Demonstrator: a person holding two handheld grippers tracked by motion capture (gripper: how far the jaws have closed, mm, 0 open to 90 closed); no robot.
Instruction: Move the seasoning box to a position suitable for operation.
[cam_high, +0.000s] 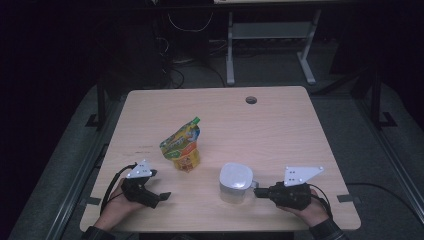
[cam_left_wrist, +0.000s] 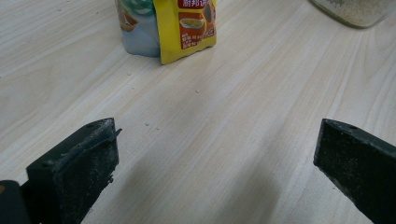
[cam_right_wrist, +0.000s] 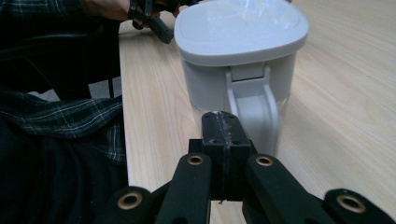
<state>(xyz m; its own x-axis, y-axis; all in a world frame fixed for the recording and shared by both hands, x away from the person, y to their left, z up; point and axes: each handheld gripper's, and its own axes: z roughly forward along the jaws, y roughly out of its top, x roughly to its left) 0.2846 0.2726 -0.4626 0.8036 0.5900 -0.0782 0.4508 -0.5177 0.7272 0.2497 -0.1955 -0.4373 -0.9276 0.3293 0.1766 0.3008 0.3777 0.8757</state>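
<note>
R gripper (cam_right_wrist: 223, 122) sits at the near right edge of the table (cam_high: 280, 120), jaws pressed flat together w/ nothing visible between them; tips are right up at the white container (cam_high: 235, 181), at the foot of its handle (cam_right_wrist: 254, 105) — touching or just shy, can't tell from these views. The handle faces straight back at the R gripper, so that hand is the nearer one by far. Container stands upright near the front edge, right of centre, long axis vertical, lid (cam_right_wrist: 243, 28) on top, latch side toward the R jaws. My read: the next move needs the jaws to spread around the handle strap, which runs top to bottom, so the approach stays level. L gripper (cam_high: 150, 192) rests at the near left, jaws spread wide over bare wood, holding nothing. Farther in, ahead of the L gripper and apart from it, the yellow spout pouch (cam_high: 182, 145) stands upright but slumped, its green cap (cam_high: 196, 120) tipped up and toward the far right. Container lies well right of the pouch, not touching.
</note>
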